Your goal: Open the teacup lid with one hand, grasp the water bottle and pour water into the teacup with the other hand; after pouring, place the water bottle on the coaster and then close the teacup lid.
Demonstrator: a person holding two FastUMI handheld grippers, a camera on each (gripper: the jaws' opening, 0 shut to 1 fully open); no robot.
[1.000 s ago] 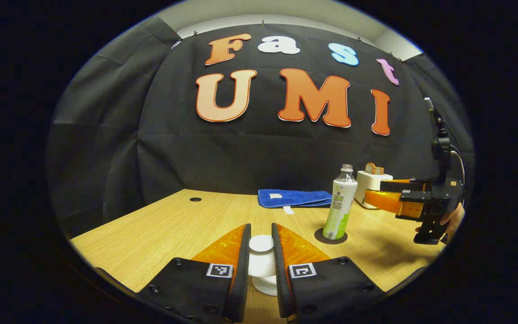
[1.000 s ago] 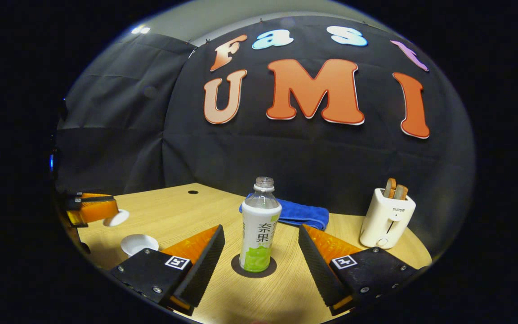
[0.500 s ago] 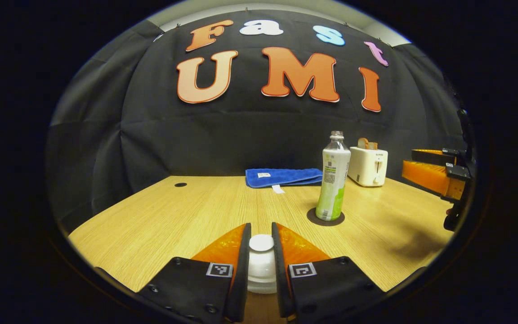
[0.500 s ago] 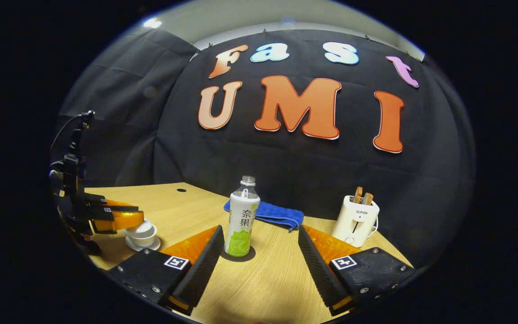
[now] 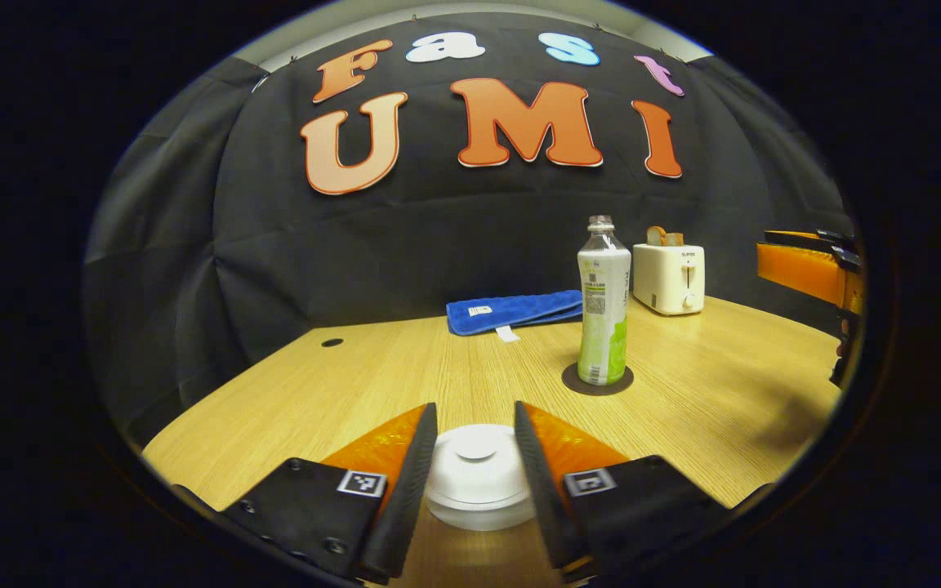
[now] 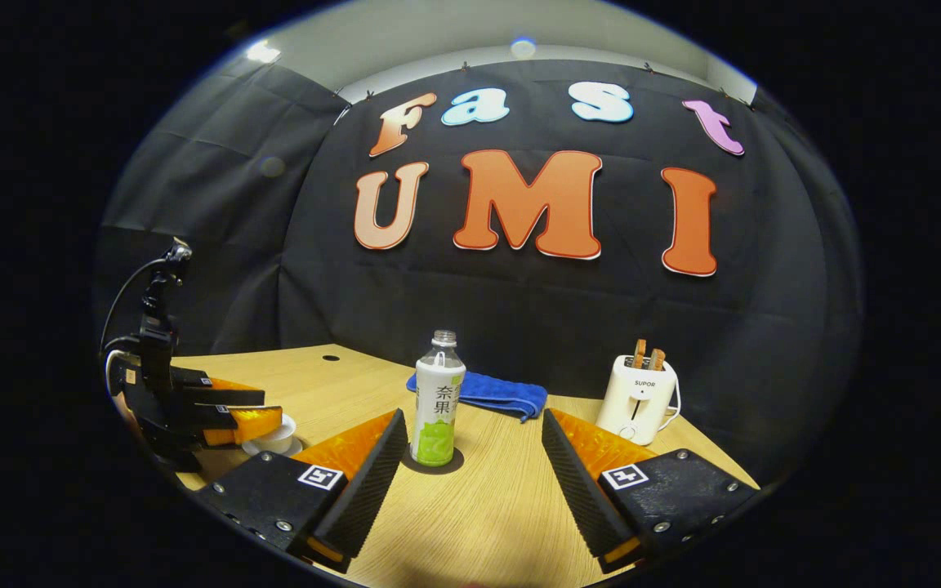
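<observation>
**Lid on cup, bottle on coaster**

Sitting on the cup point(image 5: 479, 510) at the table's point(image 5: 405, 376) near edge: the white lid point(image 5: 477, 474), between the left gripper's point(image 5: 475, 453) fingers, jaws part-open with a sliver of gap showing on each side. Standing upright on the dark coaster point(image 5: 597, 380) mid-table: the bottle point(image 5: 603, 314), uncapped. Lying along the far edge: a blue towel point(image 5: 515, 311), with a white toaster point(image 5: 668, 278) beside it toward the right corner. Hovering back from the bottle, jaws spread wide and holding nothing: the right gripper point(image 6: 470, 457).
</observation>
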